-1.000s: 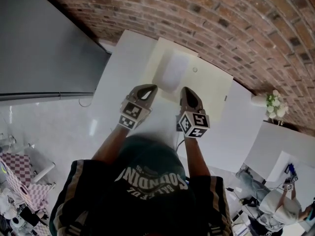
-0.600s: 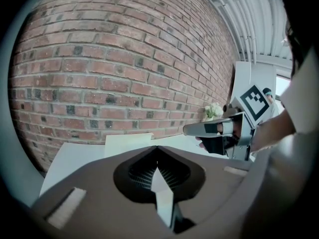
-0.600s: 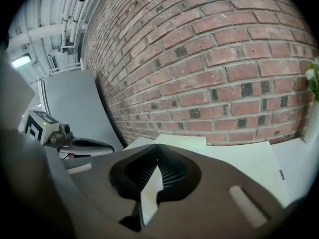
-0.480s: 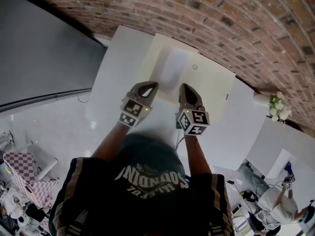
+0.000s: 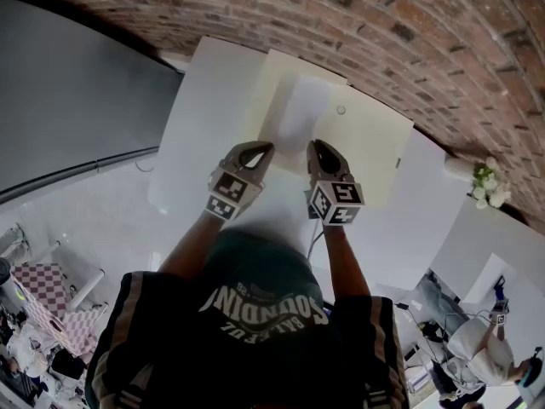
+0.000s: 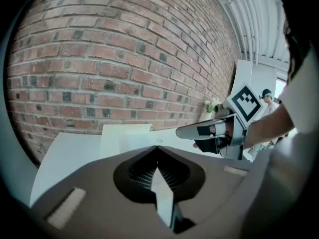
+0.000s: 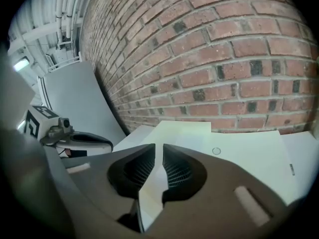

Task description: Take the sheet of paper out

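A cream folder (image 5: 375, 143) lies flat on the white table (image 5: 200, 118) against the brick wall. On its left half lies a pale sheet of paper (image 5: 298, 113), also seen in the right gripper view (image 7: 184, 133) and in the left gripper view (image 6: 127, 139). My left gripper (image 5: 262, 147) hovers at the sheet's near edge, its tips meeting (image 6: 157, 148) with nothing pinched. My right gripper (image 5: 317, 146) sits beside it over the same edge. Its jaws are opening, a narrow gap at the tips (image 7: 163, 148), and nothing is pressed between the pads.
A small round snap (image 5: 341, 109) marks the folder's middle. A little vase of white flowers (image 5: 485, 186) stands at the table's right end. A grey panel (image 5: 68, 83) borders the left. Another person (image 5: 477, 348) is at the lower right.
Both grippers have sunk a little toward the near edge of the sheet. The right gripper's jaws, shut before, have parted slightly.
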The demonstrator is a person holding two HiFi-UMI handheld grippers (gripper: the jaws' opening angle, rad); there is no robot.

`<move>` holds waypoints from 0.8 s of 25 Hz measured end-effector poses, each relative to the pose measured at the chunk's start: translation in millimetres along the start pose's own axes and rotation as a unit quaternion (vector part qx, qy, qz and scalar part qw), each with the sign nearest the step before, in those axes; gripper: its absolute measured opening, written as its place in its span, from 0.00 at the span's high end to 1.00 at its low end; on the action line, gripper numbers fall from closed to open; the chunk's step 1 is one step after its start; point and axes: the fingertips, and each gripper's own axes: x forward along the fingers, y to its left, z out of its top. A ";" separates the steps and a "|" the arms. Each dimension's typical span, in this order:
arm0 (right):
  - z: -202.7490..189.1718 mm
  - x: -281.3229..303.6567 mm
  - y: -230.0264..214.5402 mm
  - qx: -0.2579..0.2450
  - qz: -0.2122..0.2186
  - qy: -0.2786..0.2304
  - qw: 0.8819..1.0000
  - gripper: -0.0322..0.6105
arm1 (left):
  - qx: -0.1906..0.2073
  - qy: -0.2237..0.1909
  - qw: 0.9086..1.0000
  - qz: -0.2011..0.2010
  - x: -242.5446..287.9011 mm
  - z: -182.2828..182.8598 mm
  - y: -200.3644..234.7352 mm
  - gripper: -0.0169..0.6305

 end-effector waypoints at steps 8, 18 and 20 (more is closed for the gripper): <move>-21.6 15.8 -16.7 0.010 -0.020 0.068 0.997 0.79 | -0.017 0.005 1.000 0.004 -0.3 -11.6 7.4 0.96; -32.0 35.4 -42.1 0.040 -0.034 0.128 0.990 0.80 | -0.023 0.007 1.000 0.009 -1.4 -13.3 10.5 0.96; -33.0 40.9 -47.8 0.047 -0.033 0.137 0.989 0.80 | -0.024 0.008 1.000 0.011 -2.1 -14.9 12.0 0.96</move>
